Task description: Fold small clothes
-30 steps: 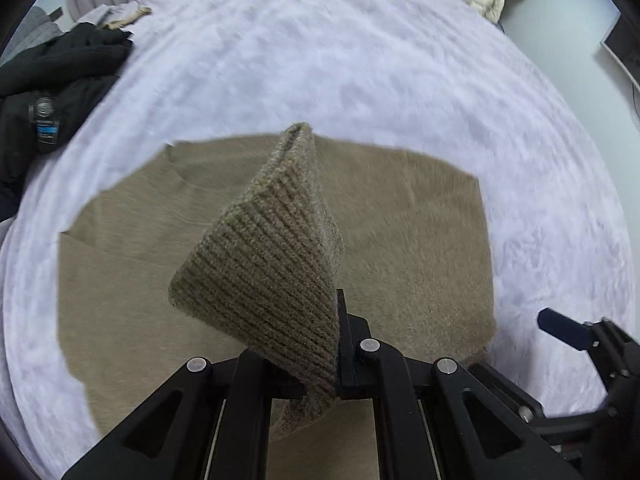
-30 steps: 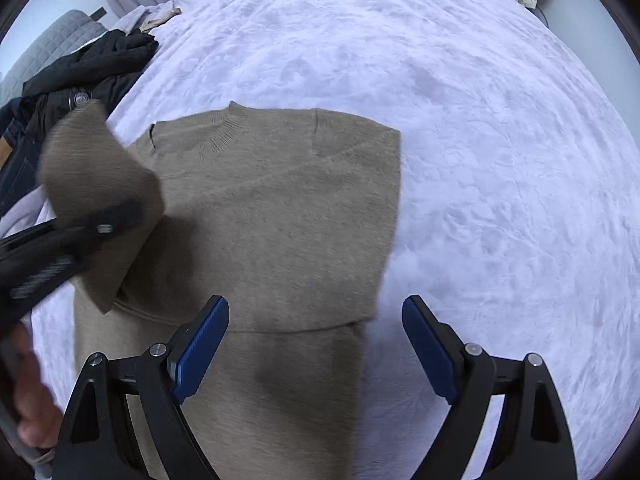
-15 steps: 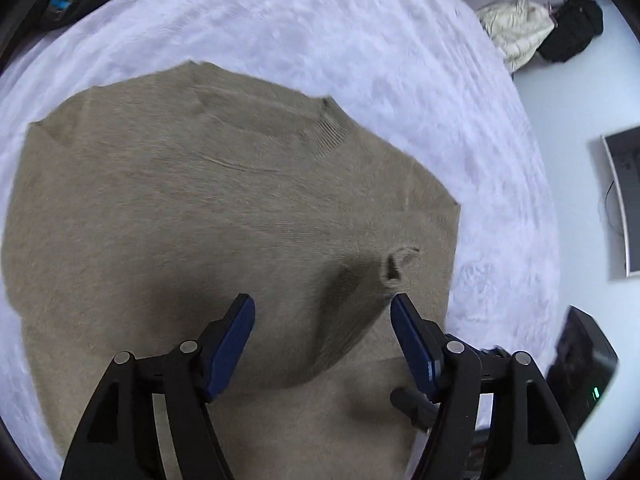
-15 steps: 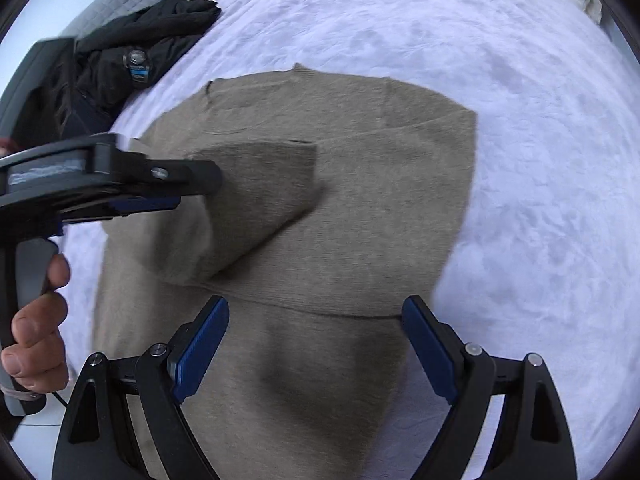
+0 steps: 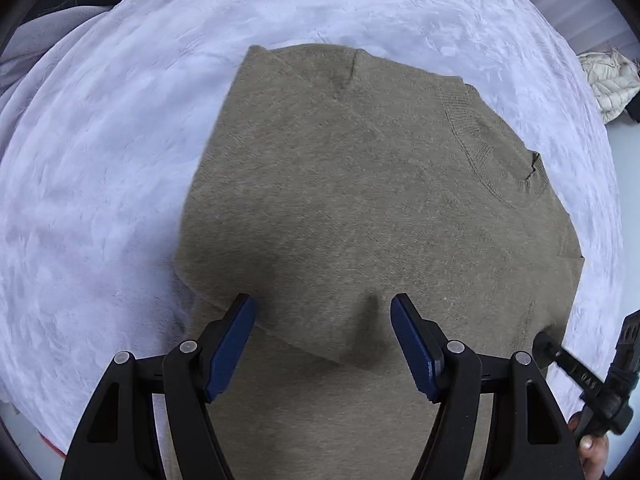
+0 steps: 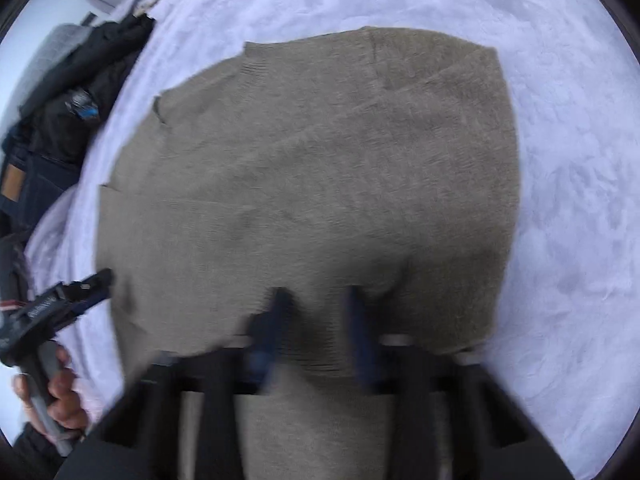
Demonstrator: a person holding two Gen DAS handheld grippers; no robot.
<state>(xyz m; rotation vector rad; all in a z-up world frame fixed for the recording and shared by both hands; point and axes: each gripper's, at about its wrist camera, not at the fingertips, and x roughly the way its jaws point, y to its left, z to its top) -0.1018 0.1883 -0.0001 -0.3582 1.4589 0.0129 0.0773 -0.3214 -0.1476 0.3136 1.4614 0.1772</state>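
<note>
An olive-brown knit sweater [image 5: 380,200] lies flat on the white fuzzy bed cover [image 5: 100,180], both sleeves folded in over its body; it also shows in the right wrist view [image 6: 320,200]. My left gripper [image 5: 324,340] is open and empty, just above the folded sleeve's edge. My right gripper [image 6: 316,312] is blurred by motion, its blue fingers [image 6: 280,308] partly closed with a narrow gap, over the ribbed sleeve cuff [image 6: 320,344]; whether it grips the knit I cannot tell. The right gripper also shows in the left wrist view [image 5: 576,368], and the left one in the right wrist view [image 6: 76,292].
A pile of dark clothes [image 6: 68,112] lies at the left side of the bed. A cream quilted jacket [image 5: 608,80] lies at the bed's far right. The white cover [image 6: 580,160] spreads wide around the sweater.
My left gripper let go of the sleeve cuff, laid it across the sweater and pulled back open. My right gripper has moved down to the sleeve and narrowed its fingers.
</note>
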